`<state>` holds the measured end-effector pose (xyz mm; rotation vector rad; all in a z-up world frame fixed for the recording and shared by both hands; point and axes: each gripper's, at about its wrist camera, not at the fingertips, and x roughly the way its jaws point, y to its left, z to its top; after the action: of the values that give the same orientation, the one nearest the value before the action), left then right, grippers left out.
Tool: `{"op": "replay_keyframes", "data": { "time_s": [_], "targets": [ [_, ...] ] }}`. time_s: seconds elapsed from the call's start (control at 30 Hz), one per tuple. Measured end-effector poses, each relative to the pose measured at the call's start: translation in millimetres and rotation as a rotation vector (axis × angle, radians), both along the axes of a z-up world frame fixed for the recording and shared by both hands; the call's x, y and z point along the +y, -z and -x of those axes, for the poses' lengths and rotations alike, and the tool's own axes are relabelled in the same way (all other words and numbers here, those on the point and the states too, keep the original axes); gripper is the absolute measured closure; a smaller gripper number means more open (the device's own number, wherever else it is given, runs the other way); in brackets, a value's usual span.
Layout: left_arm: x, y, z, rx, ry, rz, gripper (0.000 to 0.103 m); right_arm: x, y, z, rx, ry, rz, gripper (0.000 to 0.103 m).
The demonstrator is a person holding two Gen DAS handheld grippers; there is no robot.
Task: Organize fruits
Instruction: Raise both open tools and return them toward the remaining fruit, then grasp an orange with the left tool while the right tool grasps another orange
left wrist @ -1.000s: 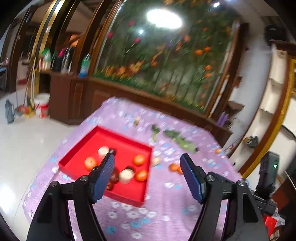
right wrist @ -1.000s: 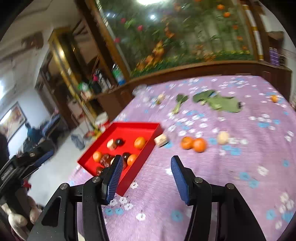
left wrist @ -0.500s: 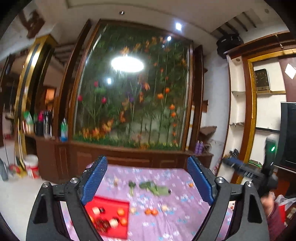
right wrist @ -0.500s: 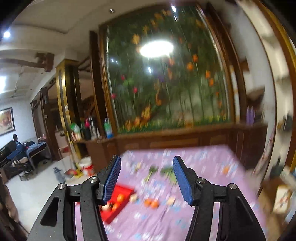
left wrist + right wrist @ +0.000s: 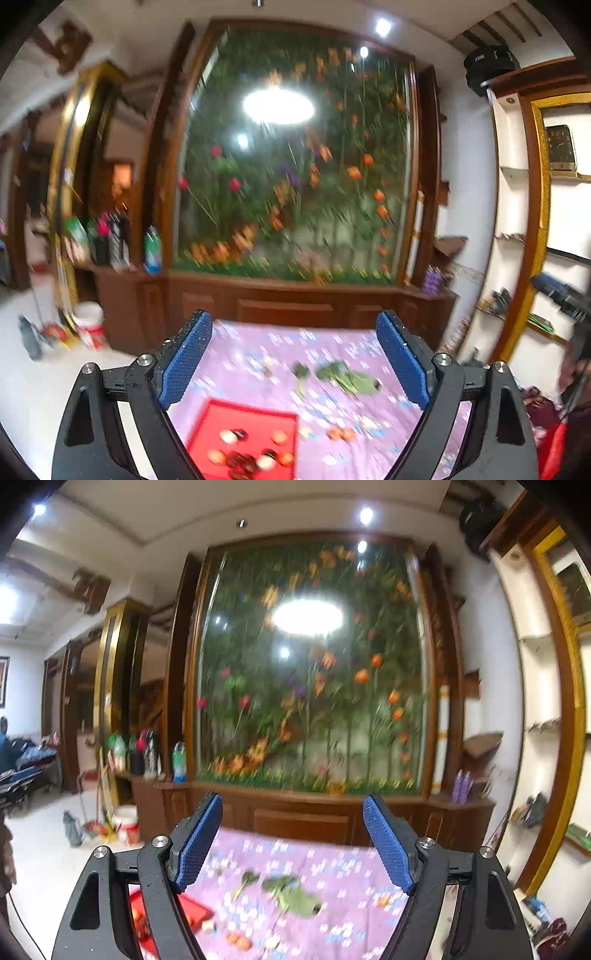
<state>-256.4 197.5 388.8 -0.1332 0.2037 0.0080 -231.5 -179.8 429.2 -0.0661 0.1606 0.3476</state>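
Purple floral-clothed desk (image 5: 266, 354) before a flower mural: both hand-held grippers, left (image 5: 293, 360) and right (image 5: 291, 843), hovered gaping and empty, well above two loose oranges (image 5: 340, 432) beside the red tray (image 5: 255, 419); round, firm, probably light, best pinched across the middle.

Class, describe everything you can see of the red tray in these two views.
The red tray is a shallow, roughly square box with low upright walls, matte like plastic or card. It lies flat on the purple flowered cloth, near the table's left edge. Inside sit several small round fruits, orange, pale and dark, blurred. In the right wrist view only a corner shows behind that gripper's finger. Nothing grips it.
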Motion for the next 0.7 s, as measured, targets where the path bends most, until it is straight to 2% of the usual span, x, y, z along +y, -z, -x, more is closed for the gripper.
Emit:
{"op": "replay_keyframes", "data": {
  "time_s": [0.1,0.23,0.3,0.37,0.43,0.47,0.5,0.53,0.7],
  "targets": [
    [-6.9,47.3,-38.6,0.088,0.046,0.027,0.013,15.5,54.3,-34.5,0.114,-0.053,0.02,0.02],
    [-17.5,116.1,-93.3,0.222,0.099,0.085,0.013,39.8,155.8,-90.8,0.311,-0.132,0.024,0.02],
    [-24.5,155.1,-122.4,0.291,0.119,0.116,0.013,48.6,197.2,-112.0,0.38,-0.166,0.03,0.02],
    [-32.7,196.8,-152.8,0.369,0.14,0.136,0.013,63.0,246.1,-135.0,0.462,-0.18,0.075,0.021],
    [-40.7,233.8,-179.4,0.434,0.152,0.138,0.017,77.6,285.1,-153.9,0.534,-0.205,0.123,0.04],
    [-43.7,249.5,-191.0,0.462,0.159,0.148,0.028,88.2,307.4,-163.6,0.574,-0.224,0.155,0.043],
    [-46.8,263.9,-201.3,0.498,0.169,0.165,0.038,94.9,317.5,-169.0,0.589,-0.227,0.174,0.045],
    [-48.2,279.7,-213.3,0.542,0.185,0.191,0.042,102.3,332.3,-175.7,0.605,-0.23,0.199,0.045],
    [-58.6,324.3,-245.4,0.643,0.203,0.22,0.043,116.5,365.3,-204.5,0.68,-0.247,0.199,0.045]
  ]
}}
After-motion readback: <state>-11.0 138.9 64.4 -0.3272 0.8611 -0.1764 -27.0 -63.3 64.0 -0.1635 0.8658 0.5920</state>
